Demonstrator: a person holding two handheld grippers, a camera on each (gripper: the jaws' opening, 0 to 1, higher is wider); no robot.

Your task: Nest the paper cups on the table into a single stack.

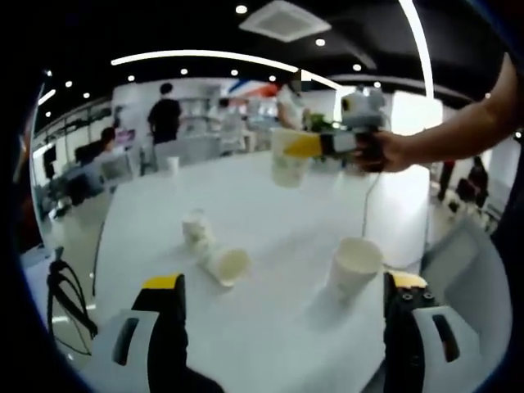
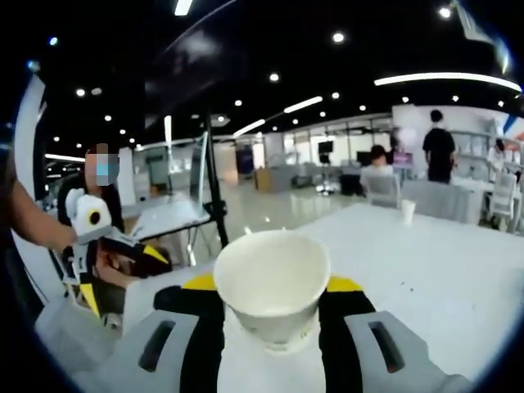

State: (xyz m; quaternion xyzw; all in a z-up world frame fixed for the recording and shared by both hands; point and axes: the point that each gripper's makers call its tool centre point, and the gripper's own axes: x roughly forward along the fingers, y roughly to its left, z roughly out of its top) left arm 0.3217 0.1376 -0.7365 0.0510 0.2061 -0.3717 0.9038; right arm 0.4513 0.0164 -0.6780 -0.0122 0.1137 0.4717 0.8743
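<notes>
The right gripper (image 2: 272, 315), jaws pinching a white paper cup (image 2: 273, 282), holds it above the white counter (image 1: 270, 221); next comes nesting it into the upright cup (image 1: 352, 268) beside the spread-jawed left gripper (image 1: 282, 307)

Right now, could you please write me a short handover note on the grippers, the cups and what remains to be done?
Right gripper: shut on a cup, held upright above the table.
Left gripper: open, holding nothing, low over the table.
On the table: an upright cup near the left gripper's right jaw, and a tipped pair lying on its side, seemingly two cups partly nested. A far cup stands at the back edge.
Done: one cup lifted; no single stack.
Left: probably drop the held cup into the upright one, then add the rest.
</notes>
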